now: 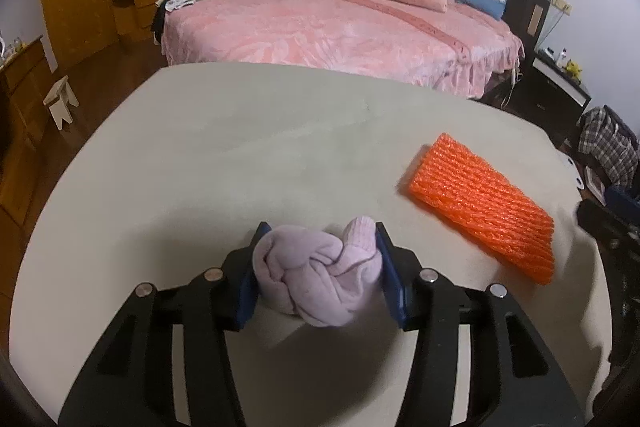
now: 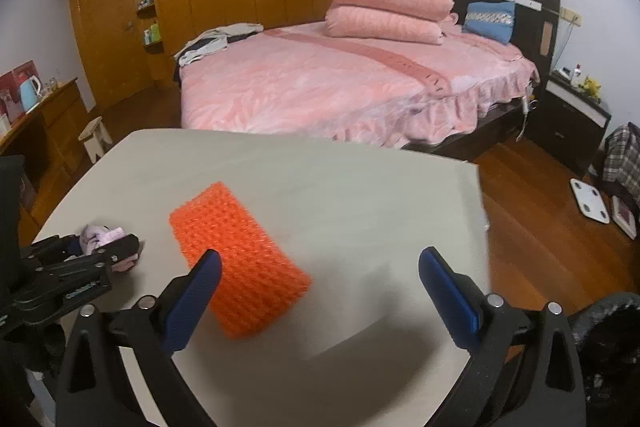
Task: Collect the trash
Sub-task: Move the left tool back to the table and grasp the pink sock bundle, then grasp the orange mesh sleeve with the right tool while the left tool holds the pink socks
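While the left claw (image 1: 318, 267) clamps a lilac sock (image 1: 316, 271), orange netting (image 2: 240, 259) lies beside the right claw (image 2: 320, 291) — untouched.

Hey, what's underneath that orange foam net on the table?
The orange foam net lies flat on the bare white table, with the open right gripper close by. Anything beneath the net is covered and cannot be seen.

Dim warm indoor light, soft shadows, fisheye-bent edges, slight blur
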The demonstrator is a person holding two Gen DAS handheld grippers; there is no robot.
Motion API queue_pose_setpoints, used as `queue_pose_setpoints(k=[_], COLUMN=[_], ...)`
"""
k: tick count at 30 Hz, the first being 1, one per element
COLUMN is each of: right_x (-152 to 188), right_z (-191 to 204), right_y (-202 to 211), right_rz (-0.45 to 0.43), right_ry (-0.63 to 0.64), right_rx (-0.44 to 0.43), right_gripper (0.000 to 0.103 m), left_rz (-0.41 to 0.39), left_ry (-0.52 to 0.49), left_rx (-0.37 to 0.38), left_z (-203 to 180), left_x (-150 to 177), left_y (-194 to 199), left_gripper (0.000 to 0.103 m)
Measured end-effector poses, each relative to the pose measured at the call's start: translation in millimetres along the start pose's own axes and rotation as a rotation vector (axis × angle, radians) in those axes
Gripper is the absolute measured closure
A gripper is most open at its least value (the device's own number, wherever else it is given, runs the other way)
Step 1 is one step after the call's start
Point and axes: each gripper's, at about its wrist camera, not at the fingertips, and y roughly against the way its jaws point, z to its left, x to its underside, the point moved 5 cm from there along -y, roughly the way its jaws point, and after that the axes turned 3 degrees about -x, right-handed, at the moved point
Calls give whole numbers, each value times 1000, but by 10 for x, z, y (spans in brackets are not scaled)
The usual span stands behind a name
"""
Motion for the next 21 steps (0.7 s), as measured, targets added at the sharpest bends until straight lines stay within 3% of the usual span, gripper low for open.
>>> queue_pose_setpoints(k=[14,21], right_x=[130,233], right_z=[397,504], right_y=[-415,-463], right_rz=[105,146], right_ry=[35,67], right_rx=[-43,-81], right_gripper=[7,33], left_rz=[23,25], left_ry=[75,69], left_rx=[-30,-28], left_z=[406,403], left_x=[145,154], left_y=[42,28], left_gripper=[54,53])
